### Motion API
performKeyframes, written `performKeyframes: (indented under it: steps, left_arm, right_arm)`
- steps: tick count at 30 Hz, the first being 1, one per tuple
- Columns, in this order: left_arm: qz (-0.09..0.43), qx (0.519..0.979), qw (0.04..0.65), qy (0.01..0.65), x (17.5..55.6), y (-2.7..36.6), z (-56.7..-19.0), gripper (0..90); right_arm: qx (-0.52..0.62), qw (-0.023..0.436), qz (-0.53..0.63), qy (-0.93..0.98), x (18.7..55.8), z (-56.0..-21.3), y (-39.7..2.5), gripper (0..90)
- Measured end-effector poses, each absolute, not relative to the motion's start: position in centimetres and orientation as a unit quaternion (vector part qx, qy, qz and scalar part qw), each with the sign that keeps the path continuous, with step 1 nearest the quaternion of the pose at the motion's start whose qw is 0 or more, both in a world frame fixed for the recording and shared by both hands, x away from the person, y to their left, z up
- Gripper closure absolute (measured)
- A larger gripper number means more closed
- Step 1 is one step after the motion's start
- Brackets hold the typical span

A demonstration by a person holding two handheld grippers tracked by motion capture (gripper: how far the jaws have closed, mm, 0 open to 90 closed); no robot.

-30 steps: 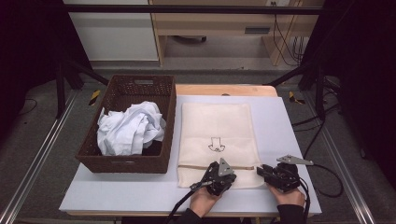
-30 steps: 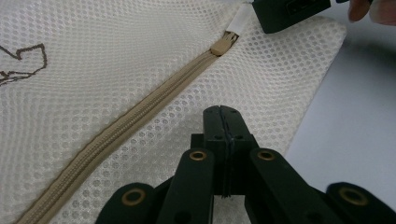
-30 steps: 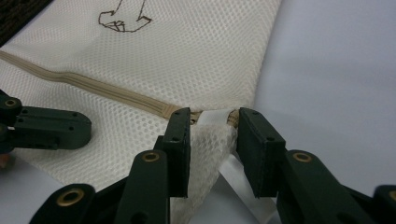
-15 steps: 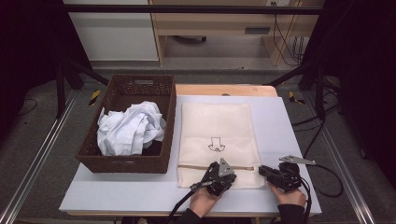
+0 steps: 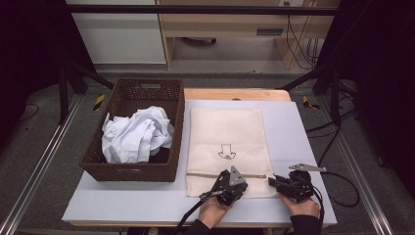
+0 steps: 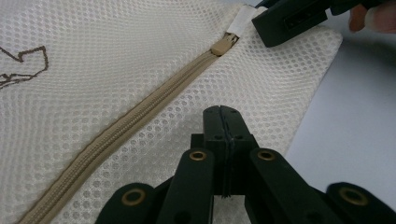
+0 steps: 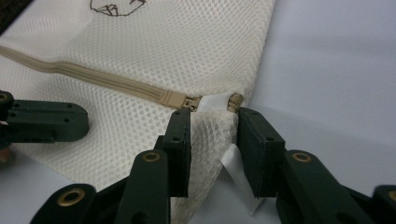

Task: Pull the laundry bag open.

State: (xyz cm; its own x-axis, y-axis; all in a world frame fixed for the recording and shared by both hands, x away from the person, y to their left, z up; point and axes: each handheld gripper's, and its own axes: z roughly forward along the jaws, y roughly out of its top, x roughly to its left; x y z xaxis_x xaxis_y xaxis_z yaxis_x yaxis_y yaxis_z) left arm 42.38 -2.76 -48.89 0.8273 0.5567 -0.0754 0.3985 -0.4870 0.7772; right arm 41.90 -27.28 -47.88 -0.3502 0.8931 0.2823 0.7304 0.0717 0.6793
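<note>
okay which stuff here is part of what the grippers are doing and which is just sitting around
In the job:
mesh laundry bag
its zipper
left gripper, shut on the bag's mesh
right gripper, open around the bag's corner by the zipper pull

Lying about:
wicker basket
white clothes in it

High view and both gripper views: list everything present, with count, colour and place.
Mesh bag: one, cream, flat on the table beside the basket, small drawing on it.
Zipper: one, tan, closed, across the bag's near end.
Basket: one, dark brown wicker, table's left side.
Cloth: one heap, white, crumpled in the basket.
Table: one, pale grey top.
Left gripper: black, jaws shut on the bag's near edge.
Right gripper: black, jaws open around the bag's corner by the zipper end.
</note>
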Motion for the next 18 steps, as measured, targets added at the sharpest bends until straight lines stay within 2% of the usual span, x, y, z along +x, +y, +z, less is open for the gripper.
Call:
performKeyframes:
  steps: [7, 10, 15, 18]
  left_arm:
    - [0.095, 0.857, 0.423, 0.279, 42.37, -2.77, -48.89, 89.0]
    - [0.094, 0.857, 0.423, 0.279, 42.38, -2.76, -48.89, 89.0]
    - [0.096, 0.858, 0.422, 0.276, 42.34, -2.75, -48.88, 89.0]
    - [0.096, 0.858, 0.422, 0.276, 42.33, -2.77, -48.88, 89.0]
  right_arm:
    - [0.55, 0.099, 0.41, 0.721, 42.08, -47.79, -27.21, 65.1]
    - [0.53, 0.114, 0.443, 0.715, 41.91, -47.41, -27.09, 59.8]
    - [0.541, 0.135, 0.397, 0.729, 42.07, -47.8, -26.75, 58.0]
    - [0.558, 0.133, 0.387, 0.722, 42.04, -47.94, -27.09, 57.1]
